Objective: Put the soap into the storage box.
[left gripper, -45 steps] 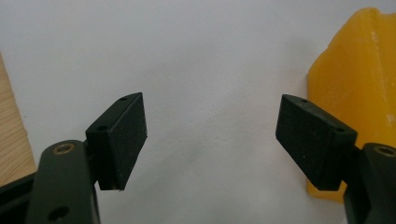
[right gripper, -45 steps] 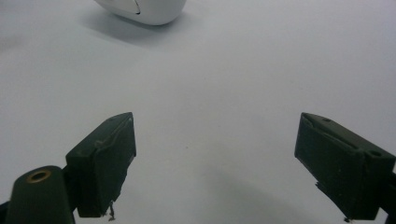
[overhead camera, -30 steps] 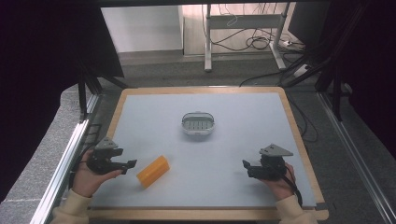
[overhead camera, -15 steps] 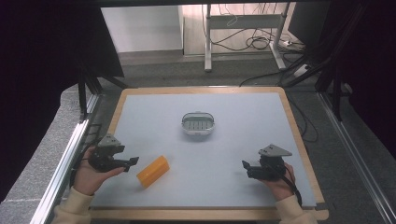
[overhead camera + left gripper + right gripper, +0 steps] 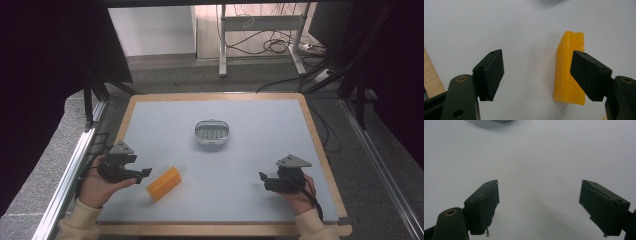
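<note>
An orange-yellow block (image 5: 164, 183) lies flat on the pale table near its front left. My left gripper (image 5: 145, 173) sits just left of the block, open, its jaw tips close to the block's near end. In the left gripper view the block (image 5: 569, 72) lies lengthwise, partly behind the right jaw, and nothing is held between the jaws (image 5: 537, 75). A small grey slotted dish (image 5: 212, 133) stands at the table's middle. My right gripper (image 5: 263, 178) rests at the front right, open over bare table (image 5: 539, 207).
The table (image 5: 260, 120) has a wooden rim all round. A metal rail (image 5: 70, 170) runs along its left side. Beyond the far edge stand desk legs and loose cables (image 5: 270, 45) on the floor.
My left gripper has crept a little to the right, toward the orange-yellow block. The block, the dish and my right gripper stay where they were.
</note>
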Demonstrator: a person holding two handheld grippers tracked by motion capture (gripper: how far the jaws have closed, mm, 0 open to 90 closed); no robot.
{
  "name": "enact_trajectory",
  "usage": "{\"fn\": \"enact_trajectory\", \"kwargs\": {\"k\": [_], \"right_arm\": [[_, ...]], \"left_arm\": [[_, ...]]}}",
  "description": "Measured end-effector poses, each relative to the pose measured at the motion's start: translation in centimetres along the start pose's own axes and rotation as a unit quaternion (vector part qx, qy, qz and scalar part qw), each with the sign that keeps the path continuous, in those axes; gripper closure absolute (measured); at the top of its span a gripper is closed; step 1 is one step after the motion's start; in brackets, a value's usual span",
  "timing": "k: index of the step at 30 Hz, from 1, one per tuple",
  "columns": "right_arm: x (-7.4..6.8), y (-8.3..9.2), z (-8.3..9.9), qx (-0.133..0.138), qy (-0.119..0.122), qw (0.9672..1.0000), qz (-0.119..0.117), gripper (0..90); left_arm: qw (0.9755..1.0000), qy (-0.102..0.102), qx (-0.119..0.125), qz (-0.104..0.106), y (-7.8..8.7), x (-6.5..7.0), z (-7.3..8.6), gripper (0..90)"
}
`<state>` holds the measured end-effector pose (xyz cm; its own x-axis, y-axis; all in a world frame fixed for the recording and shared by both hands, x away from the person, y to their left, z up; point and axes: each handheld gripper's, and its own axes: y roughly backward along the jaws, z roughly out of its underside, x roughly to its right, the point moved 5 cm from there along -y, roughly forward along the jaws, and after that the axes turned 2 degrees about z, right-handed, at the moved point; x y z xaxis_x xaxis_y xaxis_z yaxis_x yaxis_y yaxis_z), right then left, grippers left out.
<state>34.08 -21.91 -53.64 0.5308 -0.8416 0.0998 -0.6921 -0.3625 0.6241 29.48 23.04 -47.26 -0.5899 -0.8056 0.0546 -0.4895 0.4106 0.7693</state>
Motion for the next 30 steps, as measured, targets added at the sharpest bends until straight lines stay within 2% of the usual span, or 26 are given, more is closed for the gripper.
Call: {"fn": "enact_trajectory", "kwargs": {"k": [8, 14, 24, 30], "right_arm": [[0.2, 0.0, 0.1, -0.006, -0.004, 1.0000, 0.006, 17.1], [0.2, -0.1, 0.2, -0.008, -0.007, 0.9999, 0.004, 17.2], [0.5, -0.2, 0.3, -0.005, -0.010, 0.9999, 0.009, 18.4], [0.6, -0.3, 0.4, -0.008, -0.010, 0.9998, 0.012, 18.4]], "left_arm": [[0.9999, -0.015, -0.001, 0.004, -0.3, 0.7, -0.9, 28.1], [0.9996, -0.023, -0.009, 0.014, -1.0, 1.6, -1.7, 28.3], [0.9984, -0.044, -0.027, 0.020, -2.2, 3.0, -1.8, 28.5], [0.9982, -0.044, -0.038, 0.018, -2.7, 3.2, -1.5, 28.6]]}}
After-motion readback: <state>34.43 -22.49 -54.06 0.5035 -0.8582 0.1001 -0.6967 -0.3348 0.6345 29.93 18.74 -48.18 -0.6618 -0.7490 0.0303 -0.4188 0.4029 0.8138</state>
